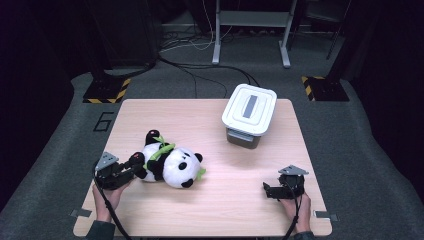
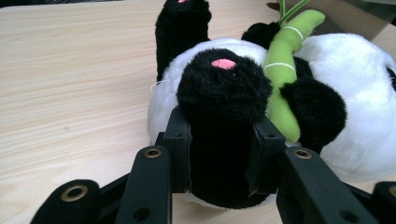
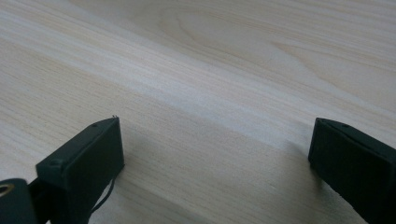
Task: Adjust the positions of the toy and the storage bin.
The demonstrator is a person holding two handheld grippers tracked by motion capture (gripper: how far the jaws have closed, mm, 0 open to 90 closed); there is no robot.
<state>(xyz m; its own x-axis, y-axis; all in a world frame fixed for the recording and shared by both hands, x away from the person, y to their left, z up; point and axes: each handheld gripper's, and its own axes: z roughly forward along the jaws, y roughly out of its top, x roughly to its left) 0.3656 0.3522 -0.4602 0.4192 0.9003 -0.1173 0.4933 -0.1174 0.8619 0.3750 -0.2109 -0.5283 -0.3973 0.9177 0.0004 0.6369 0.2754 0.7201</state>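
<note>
The left tool was clamped on a black hind leg of the plush panda, its two pads pressed into the fur on either side of the limb, just behind the paw with the pink patch. In the high view the same left tool sat at the near left of the wooden surface, with the plush panda lying on its side straight ahead of it, head pointing away toward the middle. A green bamboo stalk was stitched across the belly, just beyond the gripped leg and to its right as the tool's camera saw it.

The toy looked light, soft and loosely stuffed, so it would probably sag and swing from the leg when lifted rather than hold its shape. The fur gave good friction, and a limb was narrow enough to fit between the pads; the round body looked too wide and too yielding for a firm hold. A squeeze would do it no harm.

The right tool rested near the right edge, its jaws standing well apart over bare wood, nothing between them. Farther off, beyond the panda and to its right, stood a white lidded storage box, closed.
</note>
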